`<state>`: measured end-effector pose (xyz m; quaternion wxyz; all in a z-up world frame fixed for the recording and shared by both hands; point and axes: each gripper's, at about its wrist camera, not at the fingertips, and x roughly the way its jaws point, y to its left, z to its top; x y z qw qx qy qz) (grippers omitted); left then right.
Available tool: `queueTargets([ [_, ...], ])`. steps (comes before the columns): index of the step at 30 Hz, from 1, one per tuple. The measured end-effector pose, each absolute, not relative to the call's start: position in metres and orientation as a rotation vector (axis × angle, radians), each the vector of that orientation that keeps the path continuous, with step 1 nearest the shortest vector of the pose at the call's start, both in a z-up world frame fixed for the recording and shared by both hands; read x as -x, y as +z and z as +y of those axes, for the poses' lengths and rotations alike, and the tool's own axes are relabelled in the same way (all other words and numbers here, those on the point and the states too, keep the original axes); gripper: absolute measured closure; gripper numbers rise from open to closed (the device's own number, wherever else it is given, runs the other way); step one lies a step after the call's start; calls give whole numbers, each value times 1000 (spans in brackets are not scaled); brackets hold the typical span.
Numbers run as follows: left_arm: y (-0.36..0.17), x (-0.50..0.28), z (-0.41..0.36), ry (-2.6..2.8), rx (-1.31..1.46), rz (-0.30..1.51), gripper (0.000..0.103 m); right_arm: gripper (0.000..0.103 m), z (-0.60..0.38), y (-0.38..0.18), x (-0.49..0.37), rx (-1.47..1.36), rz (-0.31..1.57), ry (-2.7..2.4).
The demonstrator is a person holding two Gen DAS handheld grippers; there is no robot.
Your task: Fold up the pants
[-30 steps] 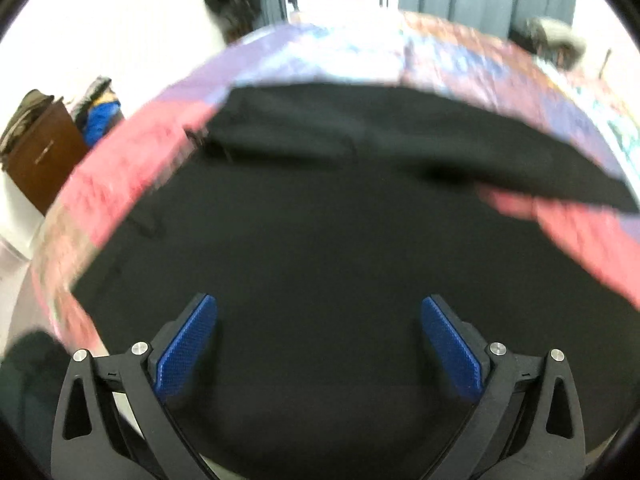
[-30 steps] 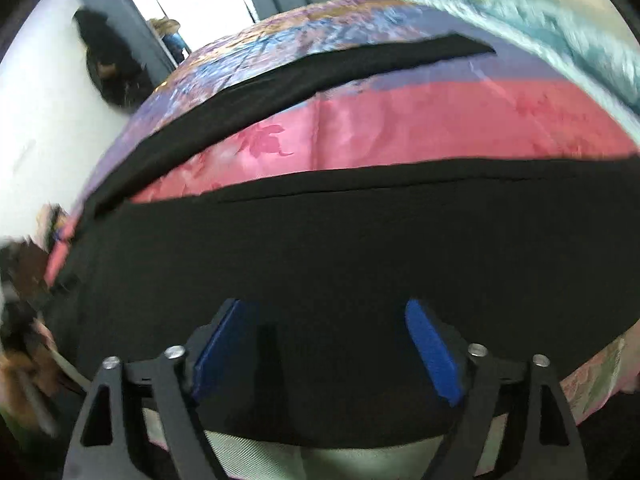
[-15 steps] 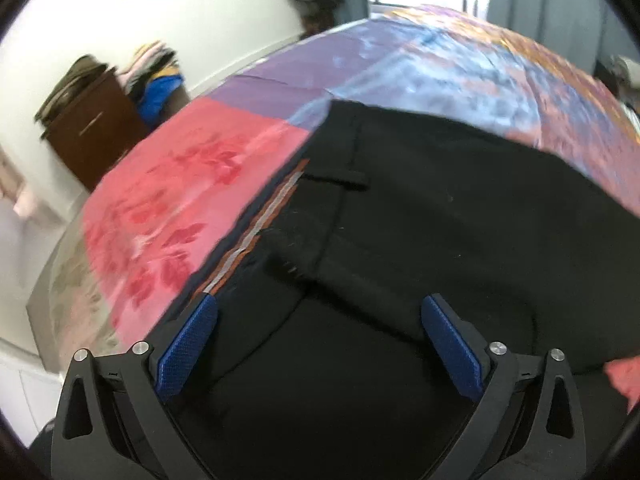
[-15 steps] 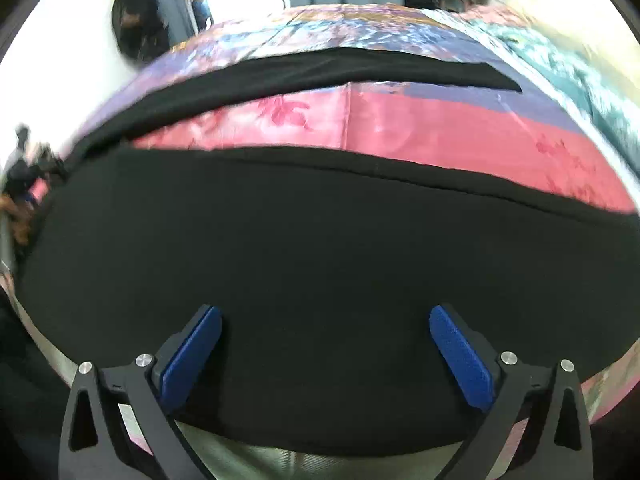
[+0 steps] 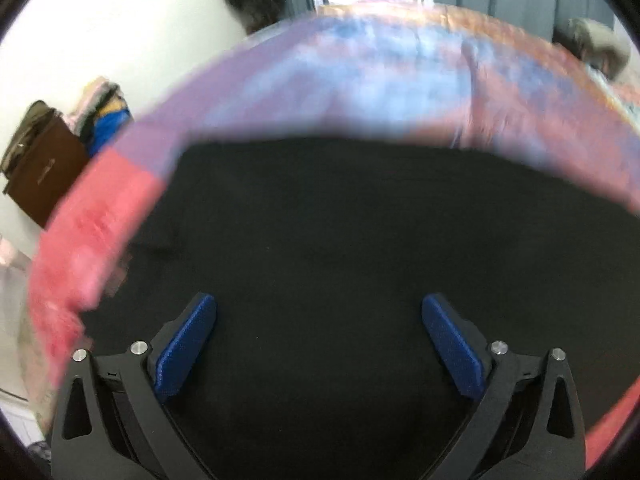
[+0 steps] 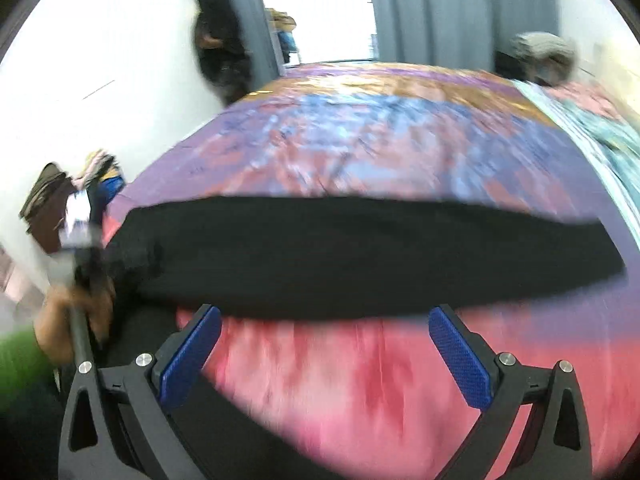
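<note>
Black pants (image 5: 360, 264) lie spread on a bed with a pink, purple and blue cover (image 5: 380, 80). My left gripper (image 5: 319, 340) is open and hovers over the black cloth, holding nothing. In the right wrist view the pants (image 6: 340, 256) lie as a long black band across the cover (image 6: 380, 380). My right gripper (image 6: 325, 352) is open and empty above the pink part of the cover, just short of the pants' near edge. The other hand with its gripper handle (image 6: 78, 280) shows at the left, at the pants' end. Both views are blurred.
A brown cabinet (image 5: 42, 168) with piled clothes stands by the white wall at the left. Grey curtains (image 6: 460, 8) and a bright doorway lie beyond the bed. A dark garment (image 6: 220, 40) hangs on the wall. A grey bundle (image 6: 544, 54) sits at the far right.
Both grippers have swung about. The right view has moved off the near leg, which now lies out of sight, and looks at the pink cover and the far black band. The left view now faces flat cloth.
</note>
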<state>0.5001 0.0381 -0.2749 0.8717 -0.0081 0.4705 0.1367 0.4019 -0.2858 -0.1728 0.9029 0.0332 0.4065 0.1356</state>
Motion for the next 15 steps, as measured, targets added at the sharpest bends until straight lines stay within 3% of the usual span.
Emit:
queueTargets([
  [7,-271,-492,39,286,19,917,1,5,-329,-239,-515,21,1024,327],
  [15,-277,-483,38,294,13,883,1,5,-567,-285,-567,5,1134,-173],
])
